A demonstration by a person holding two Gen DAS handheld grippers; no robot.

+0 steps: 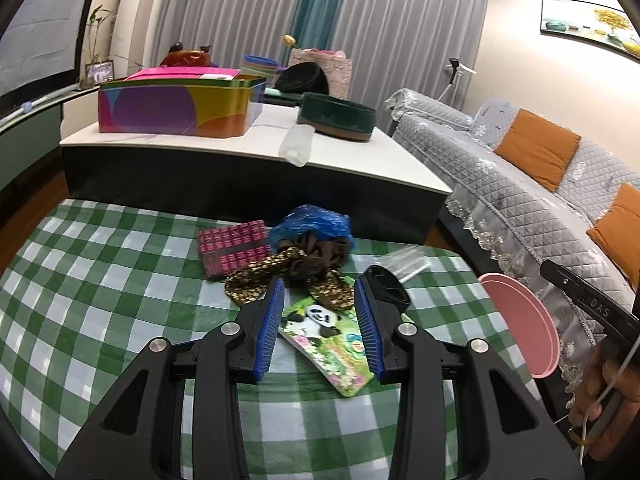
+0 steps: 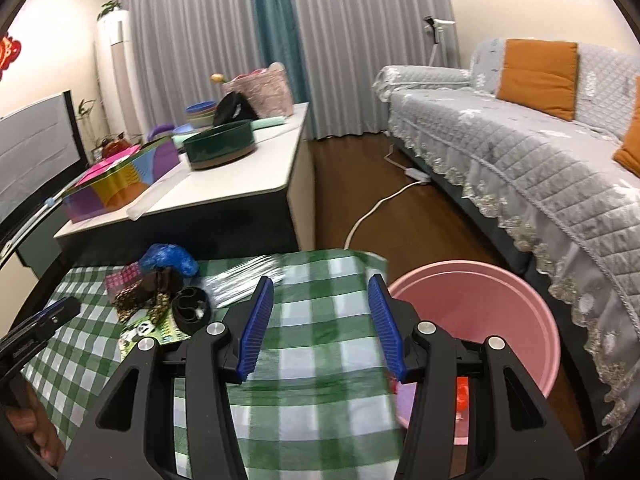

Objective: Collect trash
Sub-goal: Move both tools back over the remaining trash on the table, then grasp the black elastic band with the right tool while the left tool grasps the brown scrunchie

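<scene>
— Which tongs are nearer the rubbish, would you say?

— The left tongs, plainly. They hang just over the panda card, which lies flat on the checked cloth of the counter. Both blue pads are spread wide with nothing between them but the card underneath.

— And how does the card lie to them?

— Its long axis runs slantwise, from the near right corner up toward the far left, so it crosses the gap at an angle instead of lining up with it. I would guess the wrist needs a turn, or the pads must come down on the short sides.

— The rest of the heap?

— Just beyond the card: a brown patterned wrapper, a pink patterned packet, a blue plastic bag, and a black round thing touching the right pad's tip.

— The right tongs?

— Open as wide, empty, over bare cloth at the counter's edge. The pink bin stands on the floor just to their right, below the counter; the heap lies well off to their left.
</scene>
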